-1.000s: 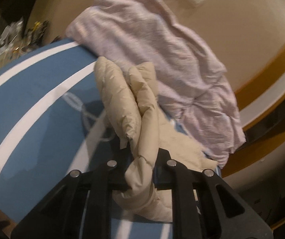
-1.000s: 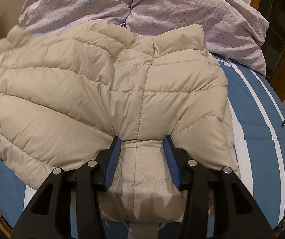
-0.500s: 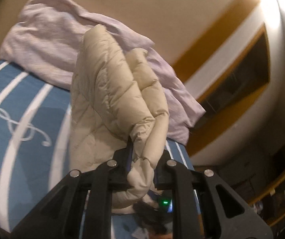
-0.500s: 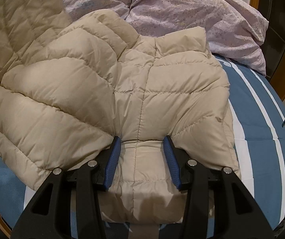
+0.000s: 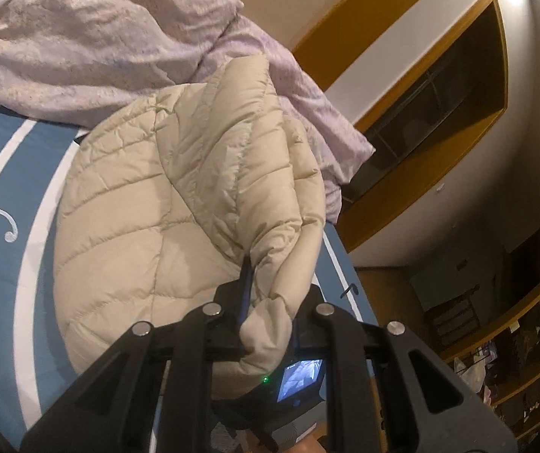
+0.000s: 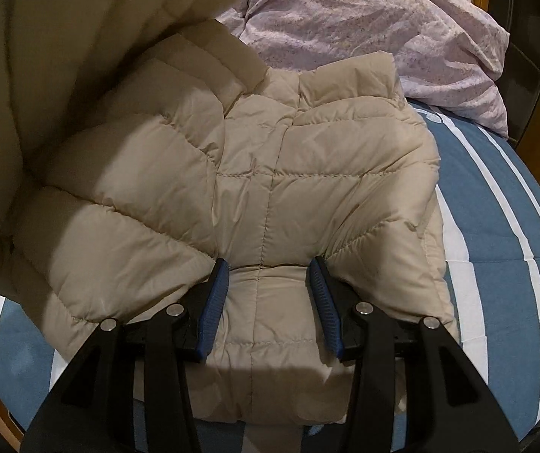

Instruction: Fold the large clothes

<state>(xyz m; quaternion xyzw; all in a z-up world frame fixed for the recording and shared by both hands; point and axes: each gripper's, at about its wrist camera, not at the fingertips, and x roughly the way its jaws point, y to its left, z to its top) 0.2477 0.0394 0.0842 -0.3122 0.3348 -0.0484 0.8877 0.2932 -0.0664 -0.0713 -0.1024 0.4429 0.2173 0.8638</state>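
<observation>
On striped bedding [image 6: 496, 226], puffy quilted jacket [image 6: 270, 188].

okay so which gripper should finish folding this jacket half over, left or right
Left, probably. The left gripper is shut on the jacket flap, lifted above the bedspread. The right gripper is open, pressing the body flat.

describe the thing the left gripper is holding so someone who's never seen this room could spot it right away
On the blue bedspread with white stripes, in front of the rumpled lilac duvet, lies a beige quilted puffer jacket. The left gripper pinches a bunched edge of it, lifted above the rest. It is the only padded, stitched-channel fabric there.
</observation>
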